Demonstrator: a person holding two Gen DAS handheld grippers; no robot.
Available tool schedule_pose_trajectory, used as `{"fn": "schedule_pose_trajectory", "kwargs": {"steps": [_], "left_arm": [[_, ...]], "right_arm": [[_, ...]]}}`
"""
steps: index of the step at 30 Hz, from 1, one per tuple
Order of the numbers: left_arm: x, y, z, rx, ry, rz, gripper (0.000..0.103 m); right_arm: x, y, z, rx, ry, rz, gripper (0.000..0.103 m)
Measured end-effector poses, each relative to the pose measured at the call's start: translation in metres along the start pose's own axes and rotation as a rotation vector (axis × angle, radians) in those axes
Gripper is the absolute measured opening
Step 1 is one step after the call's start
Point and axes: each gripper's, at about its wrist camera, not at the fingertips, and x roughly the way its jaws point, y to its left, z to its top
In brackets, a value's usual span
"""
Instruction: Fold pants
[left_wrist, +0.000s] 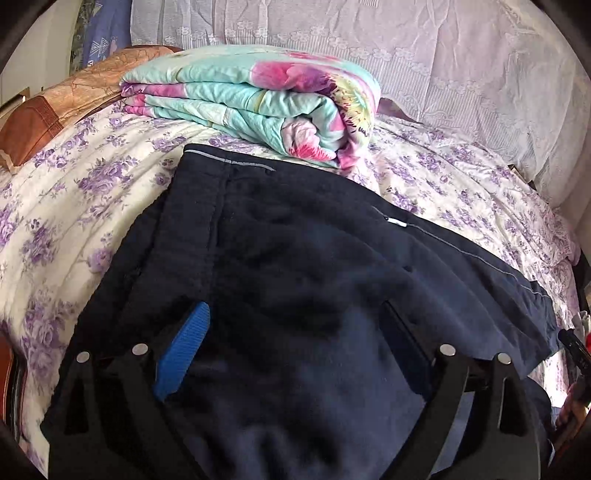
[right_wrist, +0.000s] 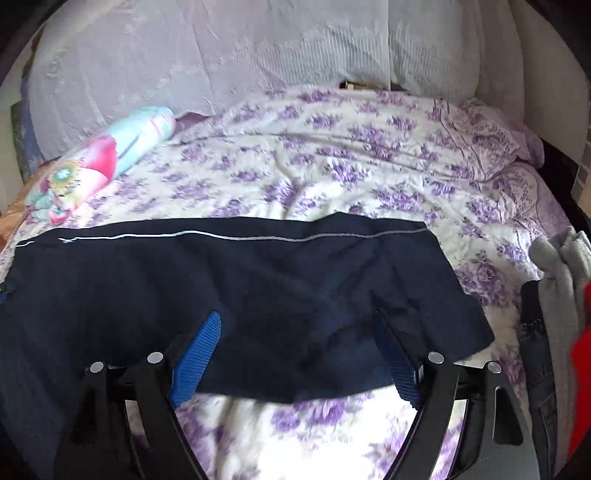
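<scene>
Dark navy pants (left_wrist: 295, 266) with a thin grey side stripe lie flat on the bed with the purple-flowered sheet (left_wrist: 85, 192). My left gripper (left_wrist: 295, 325) is open, its blue pads wide apart over the navy cloth, holding nothing. In the right wrist view the pants (right_wrist: 240, 280) stretch across from the left, their end near the right. My right gripper (right_wrist: 297, 332) is open with its blue pads spread over the pants' near edge, holding nothing.
A folded turquoise and pink floral quilt (left_wrist: 258, 99) sits at the back of the bed; it also shows in the right wrist view (right_wrist: 107, 155). A brown cushion (left_wrist: 55, 110) lies far left. Grey and red clothes (right_wrist: 565, 295) are piled at the right. A white lace cover (right_wrist: 221, 51) lines the back.
</scene>
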Motion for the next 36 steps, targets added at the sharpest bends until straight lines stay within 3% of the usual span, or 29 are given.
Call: {"fn": "schedule_pose_trajectory", "kwargs": {"steps": [2,4,6,8,10,12,15,19,23,27,29,30,31,32,36], "left_arm": [[-0.016,0.002,-0.012,-0.019,-0.016,-0.056,0.090],[-0.021,0.004,-0.027,-0.025,0.000,-0.054,0.091],[-0.021,0.005,-0.044,-0.011,0.032,-0.023,0.091],[-0.025,-0.007,-0.052,0.043,0.016,0.046,0.092],[-0.025,-0.021,-0.058,0.103,0.008,0.125,0.092],[-0.038,-0.037,-0.067,0.161,-0.069,0.189,0.092],[-0.060,-0.057,-0.067,0.222,-0.188,0.150,0.098],[-0.071,-0.086,-0.032,0.219,-0.288,0.150,0.098],[-0.053,-0.105,-0.004,0.206,-0.281,0.137,0.098],[-0.025,-0.101,-0.024,0.178,-0.323,0.142,0.098],[-0.006,-0.099,-0.026,0.138,-0.180,0.163,0.098],[-0.002,-0.099,-0.021,0.128,-0.131,0.106,0.098],[-0.002,-0.098,-0.020,0.113,-0.129,0.045,0.098],[-0.003,-0.097,-0.020,0.097,-0.144,0.038,0.098],[-0.014,-0.081,-0.018,0.073,-0.177,0.129,0.098]], "right_arm": [[-0.022,0.004,-0.015,0.003,-0.016,0.045,0.087],[-0.030,0.010,-0.036,0.000,0.013,0.082,0.091],[-0.022,0.018,-0.060,-0.024,0.096,0.089,0.091],[-0.006,0.027,-0.074,-0.056,0.236,0.068,0.094],[-0.023,0.028,-0.070,-0.059,0.169,0.042,0.095],[-0.047,0.027,-0.070,-0.039,0.066,0.037,0.095],[-0.064,0.035,-0.061,-0.007,-0.007,0.133,0.099],[-0.068,0.068,-0.018,-0.029,-0.079,0.088,0.099],[-0.054,0.083,0.018,0.046,-0.129,0.037,0.099],[-0.030,0.078,-0.002,0.098,-0.142,0.049,0.099],[-0.018,0.079,-0.013,0.056,-0.102,0.070,0.099],[-0.014,0.082,-0.015,0.045,-0.077,0.062,0.099],[-0.010,0.085,-0.014,0.040,-0.057,0.054,0.099],[-0.009,0.087,-0.013,0.032,-0.048,0.060,0.099],[-0.008,0.098,-0.021,-0.018,-0.047,0.070,0.099]]}}
